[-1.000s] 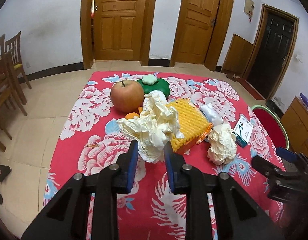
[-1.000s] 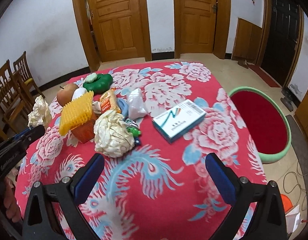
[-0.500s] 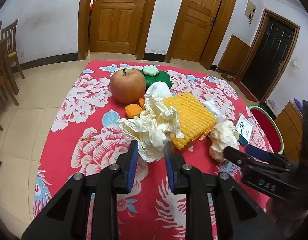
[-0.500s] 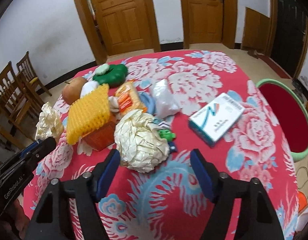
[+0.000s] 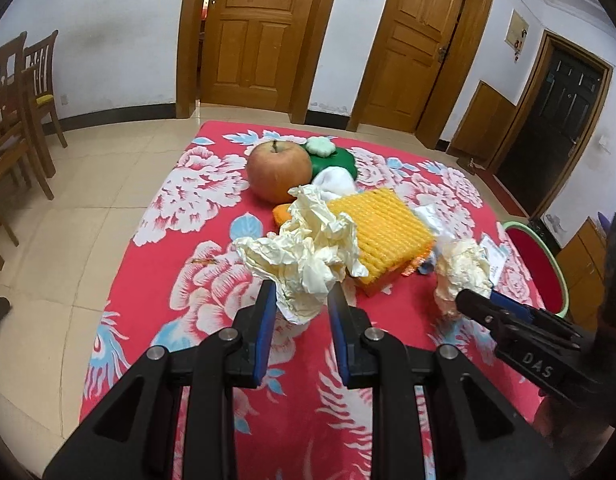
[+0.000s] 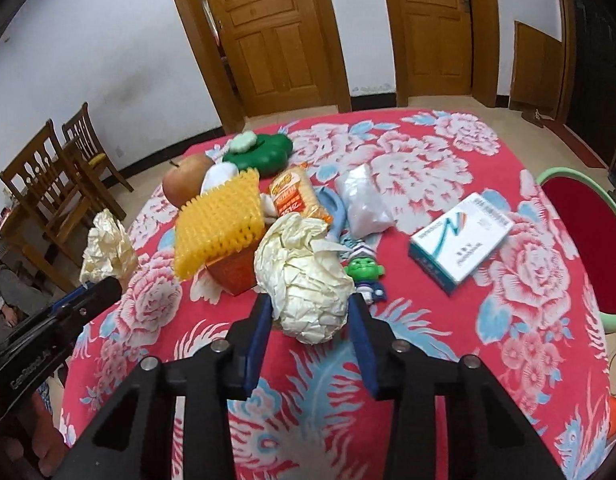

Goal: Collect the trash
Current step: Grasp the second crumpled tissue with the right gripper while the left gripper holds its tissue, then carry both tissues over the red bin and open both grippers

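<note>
My left gripper [image 5: 301, 294] is shut on a crumpled cream paper wad [image 5: 304, 256] and holds it above the red flowered tablecloth [image 5: 212, 292]. That wad shows at the left in the right wrist view [image 6: 106, 246]. My right gripper [image 6: 309, 314] has closed its blue pads against the sides of a second crumpled paper ball [image 6: 304, 280] that rests on the cloth. That ball shows in the left wrist view [image 5: 461, 268] with the right gripper [image 5: 473, 300] at it.
On the table lie an apple [image 5: 278, 172], a green toy [image 5: 331, 156], a yellow foam net [image 6: 220, 222] over an orange box, a snack packet [image 6: 294, 196], a clear bag [image 6: 361, 204], a green figurine [image 6: 363, 270] and a white-teal box [image 6: 461, 248]. A red-lined green basin [image 6: 579, 240] stands at the right. Wooden chairs [image 6: 56, 184] stand at the left.
My right gripper moved in to the second paper ball and closed from wide open onto it. My left gripper kept hold of its wad and shifted slightly.
</note>
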{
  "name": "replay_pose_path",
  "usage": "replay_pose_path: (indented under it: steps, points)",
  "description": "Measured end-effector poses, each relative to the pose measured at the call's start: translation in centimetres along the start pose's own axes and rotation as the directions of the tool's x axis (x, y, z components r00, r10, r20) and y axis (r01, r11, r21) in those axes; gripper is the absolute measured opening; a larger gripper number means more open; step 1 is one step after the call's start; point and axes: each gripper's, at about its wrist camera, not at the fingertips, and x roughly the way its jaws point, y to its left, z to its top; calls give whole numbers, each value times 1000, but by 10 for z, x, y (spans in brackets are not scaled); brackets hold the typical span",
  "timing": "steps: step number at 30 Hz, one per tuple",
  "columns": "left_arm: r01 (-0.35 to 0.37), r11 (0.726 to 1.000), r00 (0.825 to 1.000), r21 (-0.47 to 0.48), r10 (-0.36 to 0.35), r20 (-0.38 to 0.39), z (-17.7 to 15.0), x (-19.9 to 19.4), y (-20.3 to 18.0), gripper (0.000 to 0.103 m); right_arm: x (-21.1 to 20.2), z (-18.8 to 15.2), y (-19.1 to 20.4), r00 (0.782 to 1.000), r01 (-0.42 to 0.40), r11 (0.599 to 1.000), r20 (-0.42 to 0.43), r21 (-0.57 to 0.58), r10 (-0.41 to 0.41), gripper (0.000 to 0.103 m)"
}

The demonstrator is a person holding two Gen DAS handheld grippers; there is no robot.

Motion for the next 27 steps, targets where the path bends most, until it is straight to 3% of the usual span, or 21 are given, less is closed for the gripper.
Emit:
replay_pose_path:
  steps: [17, 27]
  points:
    - [127, 991, 992, 47, -127, -2, 7, -28, -59, 26, -74, -11, -83, 992, 64, 989, 97, 135, -78, 42]
    - [205, 971, 978, 119, -201, -44, 26, 0, -128, 26, -87, -5, -162, 978, 133, 957, 120, 258, -168, 42]
